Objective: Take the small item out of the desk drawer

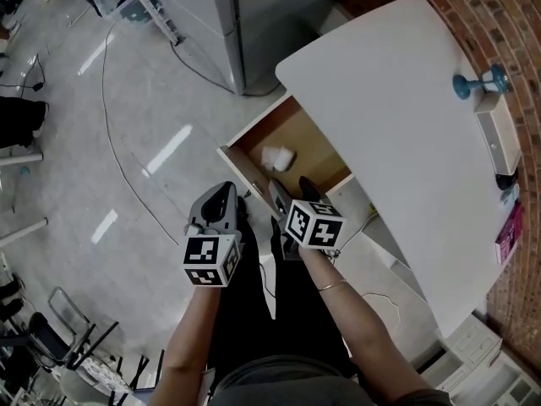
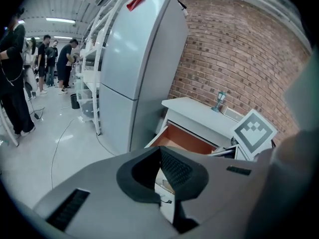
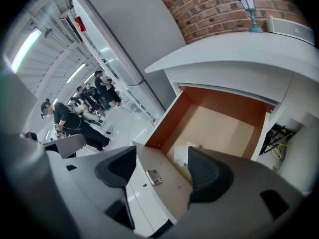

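The drawer [image 1: 314, 138] under the tabletop [image 1: 397, 100] stands pulled out, so I judge the step in hand is the reach for the small white item [image 1: 277, 157]. To do it well, I would carry the right gripper [image 1: 292, 191] over the drawer's near front panel and lower it straight down so that one jaw passes on each side of the item. I would then close gently, because the item looks soft and crumpled and could skid on the smooth drawer floor.

The right gripper's jaws are spread and empty, poised over the front panel's top edge. The item lies just beyond them on the drawer floor, near the front. The left gripper [image 1: 224, 200] hangs just left of the drawer front, its jaws pressed together on nothing.
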Tool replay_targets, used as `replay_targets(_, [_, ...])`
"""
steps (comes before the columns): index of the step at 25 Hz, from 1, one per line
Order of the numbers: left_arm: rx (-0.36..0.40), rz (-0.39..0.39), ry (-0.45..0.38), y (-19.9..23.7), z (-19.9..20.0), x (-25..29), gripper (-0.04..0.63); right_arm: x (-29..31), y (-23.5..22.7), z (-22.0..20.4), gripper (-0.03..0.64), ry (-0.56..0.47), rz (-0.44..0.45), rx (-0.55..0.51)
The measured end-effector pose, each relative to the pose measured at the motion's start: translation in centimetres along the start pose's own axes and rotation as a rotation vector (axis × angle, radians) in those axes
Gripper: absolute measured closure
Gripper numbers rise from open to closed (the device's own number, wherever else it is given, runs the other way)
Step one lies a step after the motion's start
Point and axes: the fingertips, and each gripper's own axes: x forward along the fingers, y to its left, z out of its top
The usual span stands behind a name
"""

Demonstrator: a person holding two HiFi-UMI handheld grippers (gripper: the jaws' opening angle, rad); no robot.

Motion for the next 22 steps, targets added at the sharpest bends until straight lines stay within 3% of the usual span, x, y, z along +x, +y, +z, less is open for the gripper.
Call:
replay_targets(15, [0.071,-0.131,0.105,2.0,-0.4,6.7,0.574,5.8,-3.5,-0.5,0.287,0.029,-0.154,0.051])
replay_targets(22, [0.071,-0.148,0.148,2.9,-0.7,8.9,0.574,8.7,-5.3,-1.5,0.285,0.058,-0.223,0.071])
